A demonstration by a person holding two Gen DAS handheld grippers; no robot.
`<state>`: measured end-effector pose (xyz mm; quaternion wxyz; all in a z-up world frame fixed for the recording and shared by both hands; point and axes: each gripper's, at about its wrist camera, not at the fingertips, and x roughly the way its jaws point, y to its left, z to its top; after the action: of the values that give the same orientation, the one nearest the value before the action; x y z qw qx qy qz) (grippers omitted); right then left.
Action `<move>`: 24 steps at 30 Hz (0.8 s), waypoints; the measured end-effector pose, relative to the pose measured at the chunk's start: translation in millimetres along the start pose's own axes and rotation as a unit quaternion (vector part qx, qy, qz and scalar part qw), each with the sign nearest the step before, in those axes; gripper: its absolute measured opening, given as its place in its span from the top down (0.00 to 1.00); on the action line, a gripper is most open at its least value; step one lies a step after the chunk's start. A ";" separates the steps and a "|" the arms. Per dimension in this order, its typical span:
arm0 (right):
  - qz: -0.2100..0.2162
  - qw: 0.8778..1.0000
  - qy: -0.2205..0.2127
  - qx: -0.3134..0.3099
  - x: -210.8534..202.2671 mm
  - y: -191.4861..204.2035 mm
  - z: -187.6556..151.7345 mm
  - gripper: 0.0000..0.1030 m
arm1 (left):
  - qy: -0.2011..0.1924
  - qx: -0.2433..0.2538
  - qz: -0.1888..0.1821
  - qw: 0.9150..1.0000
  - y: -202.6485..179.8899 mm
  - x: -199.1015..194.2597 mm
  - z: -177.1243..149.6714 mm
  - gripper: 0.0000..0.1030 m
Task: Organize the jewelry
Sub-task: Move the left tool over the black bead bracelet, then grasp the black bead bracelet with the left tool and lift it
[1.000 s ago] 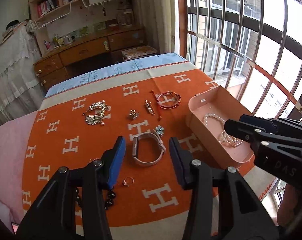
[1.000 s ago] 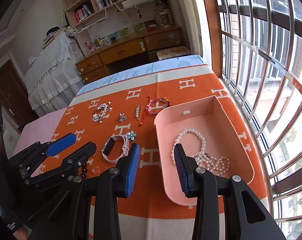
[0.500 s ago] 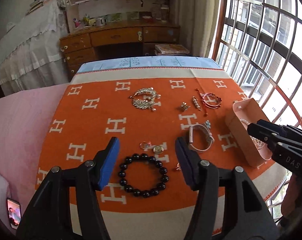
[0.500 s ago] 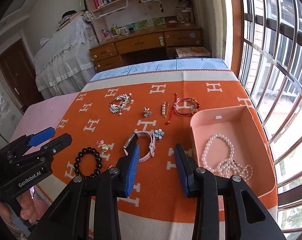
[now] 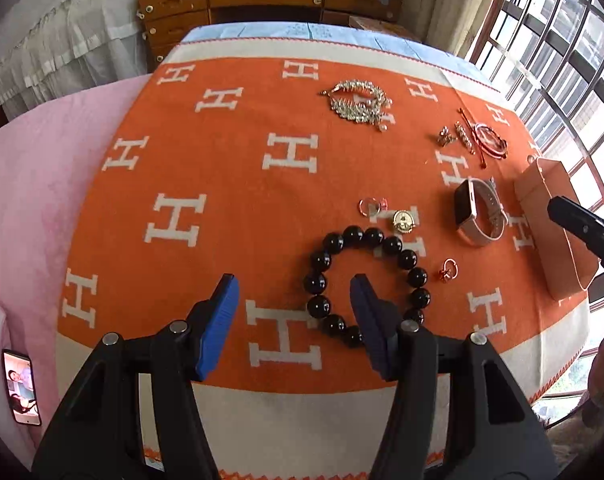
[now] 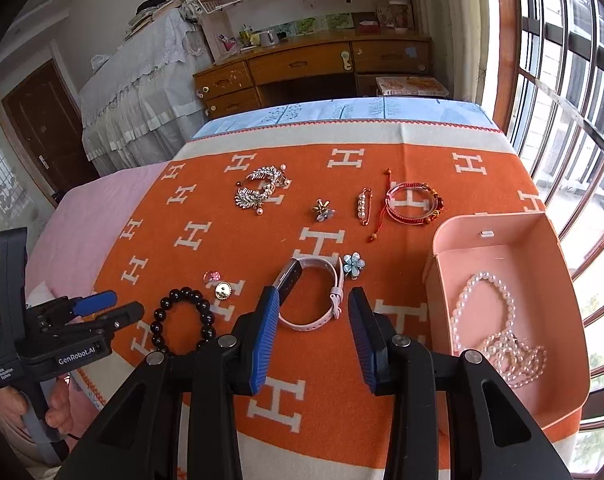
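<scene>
The left tool (image 5: 293, 304), released and empty, hangs over the black bead bracelet's (image 5: 366, 280) near-left arc, nearer than the right tool (image 6: 314, 320).

- An orange blanket (image 6: 322, 360) is patterned with white H letters and bordered in cream.
- Glossy black is shown by the bead bracelet (image 5: 366, 284).
- Pale pink is seen on the watch strap (image 6: 314, 300) and on the open box (image 6: 542, 240).
- White pearls (image 6: 486, 320) are seen in the box.
- Blue pads are carried on the black left gripper (image 5: 293, 308) and right gripper (image 6: 314, 328).
- A red cord bracelet (image 6: 414, 204) is seen.
</scene>
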<state>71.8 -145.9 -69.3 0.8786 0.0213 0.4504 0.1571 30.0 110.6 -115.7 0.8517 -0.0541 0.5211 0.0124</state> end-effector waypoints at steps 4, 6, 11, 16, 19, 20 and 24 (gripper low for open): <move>0.003 1.000 0.010 0.001 14.0 -3.5 1.5 0.65 | 0.019 0.002 -0.008 1.000 -4.3 16.2 2.2 0.47; 0.005 1.000 0.014 0.002 20.2 -5.7 1.9 0.65 | 0.025 0.003 -0.010 1.000 -6.7 22.0 5.0 0.47; 0.006 1.000 0.020 0.011 31.1 -13.3 2.5 0.65 | 0.057 0.002 -0.028 0.998 -9.8 40.0 8.1 0.47; 0.006 1.000 0.024 0.016 39.4 -18.5 3.5 0.65 | 0.046 0.015 -0.013 0.999 -21.4 47.2 11.4 0.49; 0.006 1.000 0.024 0.016 41.7 -19.0 3.9 0.65 | 0.037 0.007 -0.008 0.999 -23.6 47.2 15.3 0.88; 0.006 1.000 0.024 0.016 42.6 -18.9 4.1 0.65 | 0.040 0.000 -0.015 0.999 -22.7 47.8 17.0 0.88; 0.004 1.000 0.026 0.016 45.3 -20.4 6.9 0.65 | 0.042 -0.015 -0.039 0.998 -17.0 42.4 19.6 0.88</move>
<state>107.2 -151.2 -104.5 0.8657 0.0333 0.4752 0.1540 68.0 94.3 -143.2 0.8279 -0.0880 0.5537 -0.0152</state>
